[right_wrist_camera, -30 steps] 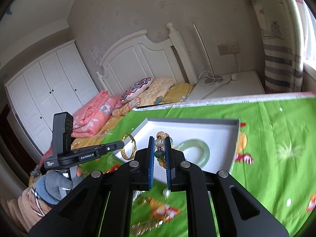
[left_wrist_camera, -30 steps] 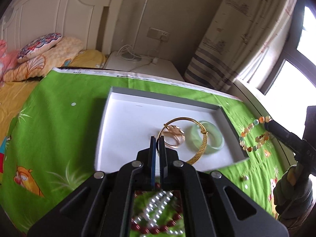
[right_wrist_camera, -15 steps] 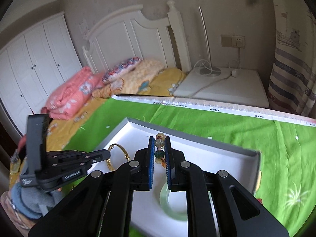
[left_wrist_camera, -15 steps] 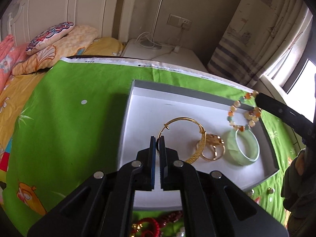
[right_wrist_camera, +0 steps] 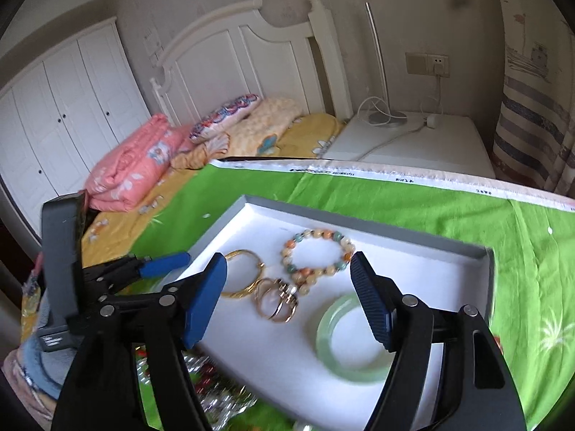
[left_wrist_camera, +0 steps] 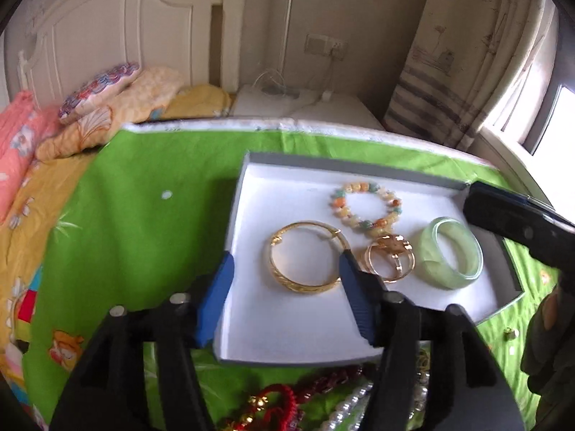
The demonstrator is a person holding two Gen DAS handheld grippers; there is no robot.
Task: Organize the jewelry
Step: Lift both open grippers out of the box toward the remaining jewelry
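Green cloth [left_wrist_camera: 143, 222], perhaps cotton; smooth jade bangle [left_wrist_camera: 451, 253].

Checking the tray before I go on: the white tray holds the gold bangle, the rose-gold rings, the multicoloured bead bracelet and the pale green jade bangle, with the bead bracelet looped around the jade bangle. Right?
Not quite. The multicoloured bead bracelet lies apart from the pale green jade bangle, beside the rose-gold rings; the left wrist view shows it. The rest holds: all four, with the gold bangle, lie in the white tray.

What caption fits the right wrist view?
Right gripper, jaws opening and empty, above a white tray holding a multicoloured beaded bracelet, gold bangle and pale green jade bangle.
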